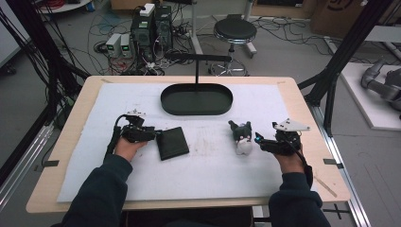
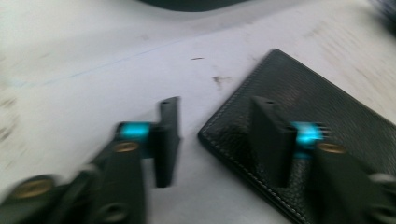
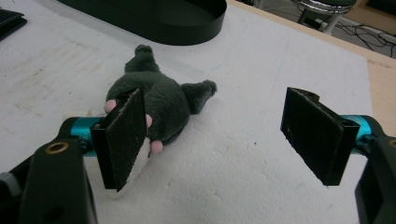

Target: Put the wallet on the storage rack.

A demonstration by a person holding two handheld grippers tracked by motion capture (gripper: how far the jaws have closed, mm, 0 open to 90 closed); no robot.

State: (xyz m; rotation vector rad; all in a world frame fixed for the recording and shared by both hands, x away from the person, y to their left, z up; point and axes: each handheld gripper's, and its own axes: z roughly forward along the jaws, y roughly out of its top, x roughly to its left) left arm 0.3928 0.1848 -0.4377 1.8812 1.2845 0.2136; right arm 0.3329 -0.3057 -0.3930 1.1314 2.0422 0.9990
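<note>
Left tongs (image 1: 152, 134): I hold them low over the white mat, left of the tabletop's centre. The jaws stand well apart with nothing gripped. In the left gripper view one jaw hangs over the wallet's (image 2: 317, 121) near corner and the other over bare mat; that view is blurred, so I cannot tell whether either pad touches the leather.

Wallet (image 1: 172, 143): black, stitched along the edge, lying flat and closed on the mat, just beside the left tongs on their inner side, nearer my edge of the tabletop than the tray.

Right tongs (image 1: 259, 140): wide open, empty, level with the mat right of centre. In the right gripper view (image 3: 219, 140) one pad sits right against the plush toy's (image 3: 154, 100) flank; the other stands well clear over bare mat.

Plush toy (image 1: 241, 137): small grey-and-white animal, lying on the mat just inside the right tongs.

Oval tray (image 1: 166, 105): black, with an upright post and crossbar, empty, toward the far edge at centre.

Risk, left side: in my judgement a flat wallet gives the jaws little to bite; closing from this angle may pinch only the cover or push it across the mat.

Risk, right side: the toy lies off-centre between the jaws, so closing here may nudge it sideways or catch only an ear.
</note>
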